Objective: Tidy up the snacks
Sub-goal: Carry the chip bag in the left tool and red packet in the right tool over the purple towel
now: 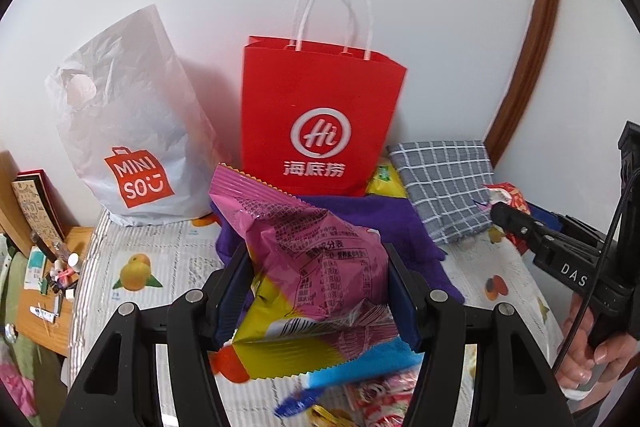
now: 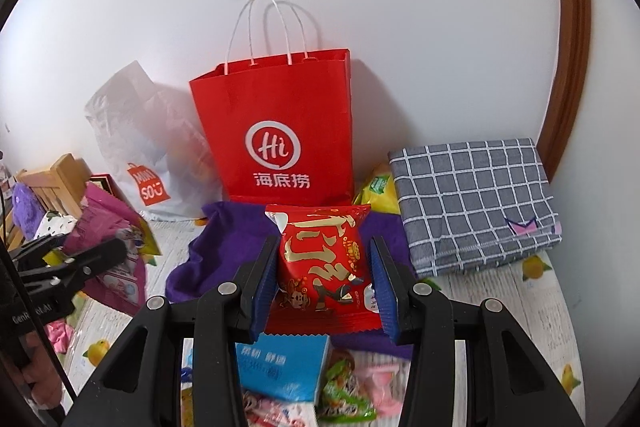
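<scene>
Two snack packets ride in your grippers above the fruit-print cover (image 1: 168,259): your left gripper (image 1: 320,291) clamps a pink snack bag (image 1: 312,259), your right gripper (image 2: 324,283) pinches a red snack packet (image 2: 320,259). Ahead, a red paper bag (image 1: 316,115) stands upright against the wall, a white plastic bag (image 1: 124,131) to its left, a folded checked cloth (image 2: 476,199) to its right.

Paper bag (image 1: 320,115) stands between plastic bag (image 1: 128,131) and folded cloth (image 1: 444,183).

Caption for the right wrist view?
Right claw holds a red snack pack before the red paper bag by the wall.
</scene>
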### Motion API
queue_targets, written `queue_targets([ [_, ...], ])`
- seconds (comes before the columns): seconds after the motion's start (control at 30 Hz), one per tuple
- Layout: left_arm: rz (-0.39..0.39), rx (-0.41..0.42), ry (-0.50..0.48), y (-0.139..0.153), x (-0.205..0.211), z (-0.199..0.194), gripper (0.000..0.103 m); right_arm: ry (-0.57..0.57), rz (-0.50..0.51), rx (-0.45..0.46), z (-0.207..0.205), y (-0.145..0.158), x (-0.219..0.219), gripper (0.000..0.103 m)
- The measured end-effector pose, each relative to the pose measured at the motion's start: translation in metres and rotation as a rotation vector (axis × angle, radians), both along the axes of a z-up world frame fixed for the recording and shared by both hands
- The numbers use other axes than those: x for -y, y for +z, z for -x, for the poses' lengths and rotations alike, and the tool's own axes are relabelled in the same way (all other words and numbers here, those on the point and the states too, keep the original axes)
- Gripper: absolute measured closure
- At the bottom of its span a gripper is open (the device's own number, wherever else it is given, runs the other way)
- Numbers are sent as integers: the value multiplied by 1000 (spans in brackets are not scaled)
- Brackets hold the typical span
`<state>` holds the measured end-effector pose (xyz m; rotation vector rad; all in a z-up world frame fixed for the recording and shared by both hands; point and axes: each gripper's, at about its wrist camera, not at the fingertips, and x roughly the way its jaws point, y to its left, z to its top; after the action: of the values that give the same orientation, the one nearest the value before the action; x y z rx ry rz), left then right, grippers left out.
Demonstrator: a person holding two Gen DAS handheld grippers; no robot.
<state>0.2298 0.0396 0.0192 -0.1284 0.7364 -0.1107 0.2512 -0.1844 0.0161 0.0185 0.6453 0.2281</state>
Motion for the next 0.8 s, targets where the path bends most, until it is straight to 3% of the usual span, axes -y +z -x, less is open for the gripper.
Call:
queue_targets([
  [0.27,-1,-23,36,-11,-21,-36,43,-11,-4,-43,-43,-18,12,59],
  [0.4,25,-55,36,-29,-26,-59,43,-14,-11,-67,-62,-27,17,59],
  [0.8,3,-122,-1,-75,-28,-118,43,1,-2,-148,-123,-67,22,59],
])
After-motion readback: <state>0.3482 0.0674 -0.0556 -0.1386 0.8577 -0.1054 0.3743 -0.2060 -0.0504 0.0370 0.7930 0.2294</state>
